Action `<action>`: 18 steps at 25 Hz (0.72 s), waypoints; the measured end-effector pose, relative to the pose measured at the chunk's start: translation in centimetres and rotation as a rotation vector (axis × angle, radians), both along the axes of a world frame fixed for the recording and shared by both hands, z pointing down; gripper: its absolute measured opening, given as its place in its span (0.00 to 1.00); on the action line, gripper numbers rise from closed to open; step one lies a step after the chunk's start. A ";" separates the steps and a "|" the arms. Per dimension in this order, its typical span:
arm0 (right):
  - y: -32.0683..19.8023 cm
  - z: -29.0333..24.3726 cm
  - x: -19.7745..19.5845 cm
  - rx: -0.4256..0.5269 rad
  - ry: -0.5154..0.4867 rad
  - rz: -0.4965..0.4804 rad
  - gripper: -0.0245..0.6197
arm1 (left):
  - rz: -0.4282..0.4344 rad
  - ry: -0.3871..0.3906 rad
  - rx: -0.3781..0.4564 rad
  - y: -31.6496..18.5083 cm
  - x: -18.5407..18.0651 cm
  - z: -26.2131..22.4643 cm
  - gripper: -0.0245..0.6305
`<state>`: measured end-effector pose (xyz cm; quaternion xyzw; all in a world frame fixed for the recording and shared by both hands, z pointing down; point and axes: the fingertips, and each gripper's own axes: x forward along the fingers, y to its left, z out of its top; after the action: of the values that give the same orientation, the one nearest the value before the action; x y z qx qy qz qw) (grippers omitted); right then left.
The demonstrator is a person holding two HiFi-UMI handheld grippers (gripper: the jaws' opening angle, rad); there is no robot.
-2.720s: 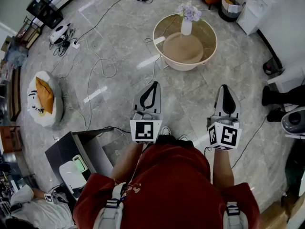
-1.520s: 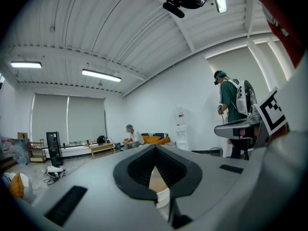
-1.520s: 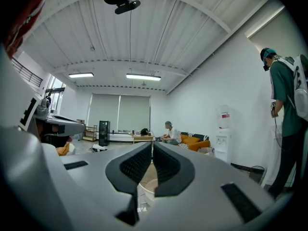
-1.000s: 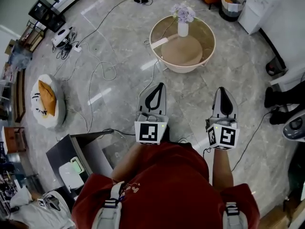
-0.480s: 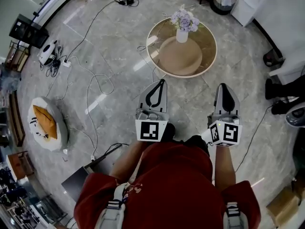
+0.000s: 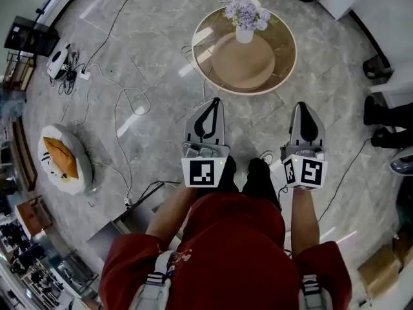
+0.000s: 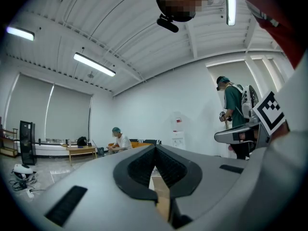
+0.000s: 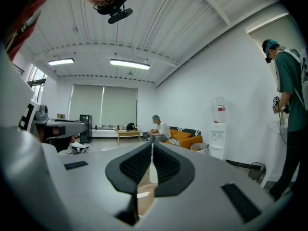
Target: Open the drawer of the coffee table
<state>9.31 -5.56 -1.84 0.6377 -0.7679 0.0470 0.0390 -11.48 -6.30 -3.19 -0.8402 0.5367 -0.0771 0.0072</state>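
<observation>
The round coffee table (image 6: 284,68) has a wooden top and a pale rim, and stands on the marble floor ahead of me. A white vase of lilac flowers (image 6: 243,16) sits on its far side. No drawer shows from above. My left gripper (image 6: 212,101) and right gripper (image 6: 304,106) are held side by side, pointing at the table and short of its near edge. Both are shut with nothing between the jaws. In the left gripper view my left gripper (image 7: 155,148) shows a sliver of wood behind its closed tips. The right gripper (image 8: 152,146) looks the same in its own view.
Cables (image 6: 119,118) trail across the floor at left, near a yellow and white cushion (image 6: 60,157). Dark shoes (image 6: 381,118) stand at the right edge. A standing person in green (image 8: 291,105), a seated person (image 8: 158,129) by an orange sofa and a water dispenser (image 8: 217,131) are in the room.
I have walked toward the coffee table, which now lies closer below my grippers. Both grippers travelled forward with me and stayed shut. The dark box at lower left slid out of view.
</observation>
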 end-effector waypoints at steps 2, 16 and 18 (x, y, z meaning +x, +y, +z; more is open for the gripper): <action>-0.9 2.0 1.4 -0.024 -0.002 -0.005 0.08 | 0.020 -0.026 0.012 -1.0 1.7 1.5 0.06; 1.6 36.1 10.0 -0.141 -0.073 0.042 0.08 | 0.212 -0.002 0.060 -0.8 15.0 33.0 0.06; 2.2 42.7 9.9 -0.131 -0.071 0.024 0.08 | 0.241 -0.009 0.066 -0.2 15.8 39.7 0.06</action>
<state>19.24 -3.37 40.85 0.6408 -0.7564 0.1201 0.0527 4.34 -6.50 36.55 -0.8975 0.4342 -0.0620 0.0465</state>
